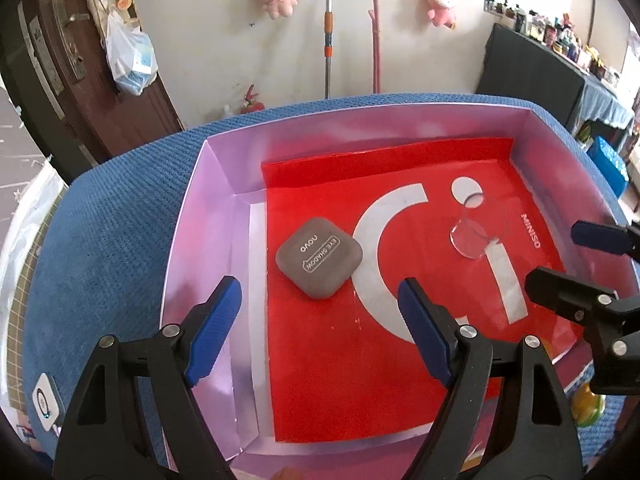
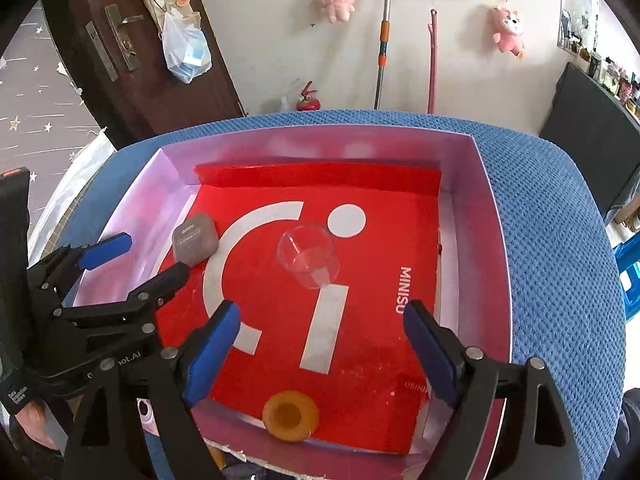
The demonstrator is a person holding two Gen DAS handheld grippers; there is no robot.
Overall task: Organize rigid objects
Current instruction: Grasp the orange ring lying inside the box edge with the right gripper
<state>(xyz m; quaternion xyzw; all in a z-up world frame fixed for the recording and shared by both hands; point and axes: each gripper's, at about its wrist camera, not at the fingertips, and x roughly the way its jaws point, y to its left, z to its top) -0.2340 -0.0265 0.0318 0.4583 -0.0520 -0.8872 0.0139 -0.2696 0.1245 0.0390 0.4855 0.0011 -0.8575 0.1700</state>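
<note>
A shallow lilac box (image 1: pixel 208 216) (image 2: pixel 476 208) lined with red printed paper sits on a blue cloth. Inside, a grey rounded-square eye shadow case (image 1: pixel 319 263) (image 2: pixel 196 242) lies flat near the left wall. A clear glass cup (image 1: pixel 474 232) (image 2: pixel 308 256) stands near the middle. An orange ring-shaped object (image 2: pixel 291 416) rests at the near edge. My left gripper (image 1: pixel 320 320) (image 2: pixel 140 264) is open, hovering just short of the case with nothing between its fingers. The right gripper (image 2: pixel 320 344) (image 1: pixel 572 260) is open too, short of the cup and empty.
The blue cloth (image 2: pixel 552 248) covers the table around the box. A small white device (image 1: pixel 48 404) lies at the left edge. Behind stand a brown door (image 2: pixel 132 60), a mop pole (image 2: pixel 384 36) and a red extinguisher (image 2: pixel 307 102) against the wall.
</note>
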